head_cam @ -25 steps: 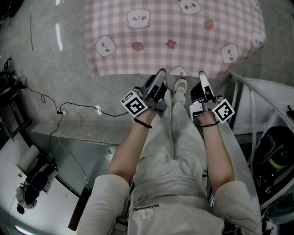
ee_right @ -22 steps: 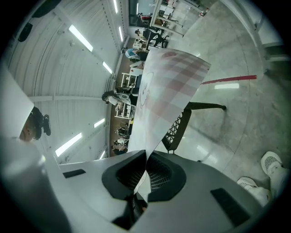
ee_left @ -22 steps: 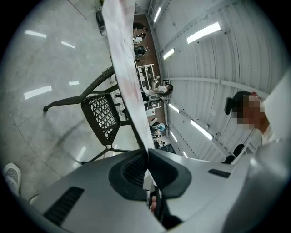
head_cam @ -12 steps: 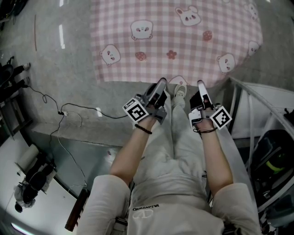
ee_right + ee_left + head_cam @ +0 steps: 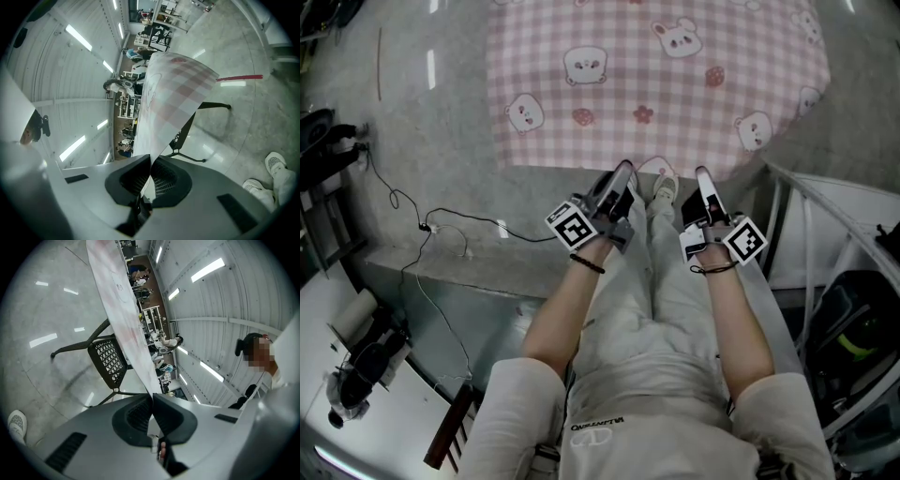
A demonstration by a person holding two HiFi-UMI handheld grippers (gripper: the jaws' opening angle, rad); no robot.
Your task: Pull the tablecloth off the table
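The pink checked tablecloth [image 5: 656, 84] with bear and bunny prints hangs spread out in front of me, above the grey floor. Its near hem runs into both grippers. My left gripper [image 5: 624, 172] is shut on the hem, and in the left gripper view the cloth [image 5: 119, 310] rises edge-on from between the jaws of the left gripper [image 5: 151, 399]. My right gripper [image 5: 703, 175] is shut on the hem further right; in the right gripper view the cloth [image 5: 173, 98] fans up from the right gripper [image 5: 150, 161]. No table shows under the cloth.
A black mesh chair [image 5: 107, 359] stands on the floor behind the cloth, also seen as a dark chair [image 5: 197, 117] in the right gripper view. A black cable [image 5: 441, 225] trails on the floor at left. White metal rails [image 5: 825, 206] stand at right. My shoes [image 5: 661, 178] sit between the grippers.
The cloth has been pulled further toward me and lifted, so more of its pattern shows. Both grippers stay shut on the hem and have shifted slightly.
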